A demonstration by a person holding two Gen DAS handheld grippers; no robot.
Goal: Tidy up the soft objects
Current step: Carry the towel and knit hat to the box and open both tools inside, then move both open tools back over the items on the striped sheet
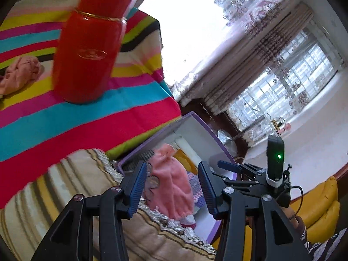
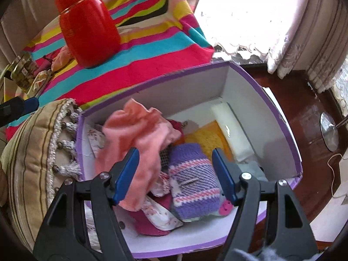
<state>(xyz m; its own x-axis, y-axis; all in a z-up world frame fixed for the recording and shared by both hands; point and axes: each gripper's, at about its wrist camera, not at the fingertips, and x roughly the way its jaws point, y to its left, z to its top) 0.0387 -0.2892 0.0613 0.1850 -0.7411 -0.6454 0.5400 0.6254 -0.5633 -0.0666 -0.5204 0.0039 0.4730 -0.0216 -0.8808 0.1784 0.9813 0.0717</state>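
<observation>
I am looking into a home living room: floral lace curtains (image 1: 261, 50), yellow leather sofa (image 1: 322, 206), striped fringed cushion (image 2: 32, 152), dark wooden floor (image 2: 304, 117).

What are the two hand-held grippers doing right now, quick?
Left hand-held gripper: open, holding nothing, above the box.
Right hand-held gripper: open, holding nothing, over the pink cloth.

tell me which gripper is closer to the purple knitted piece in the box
Right. The right gripper hangs directly over the purple knitted piece, jaws open. The left gripper sits back by the box's rim near the cushion.
</observation>
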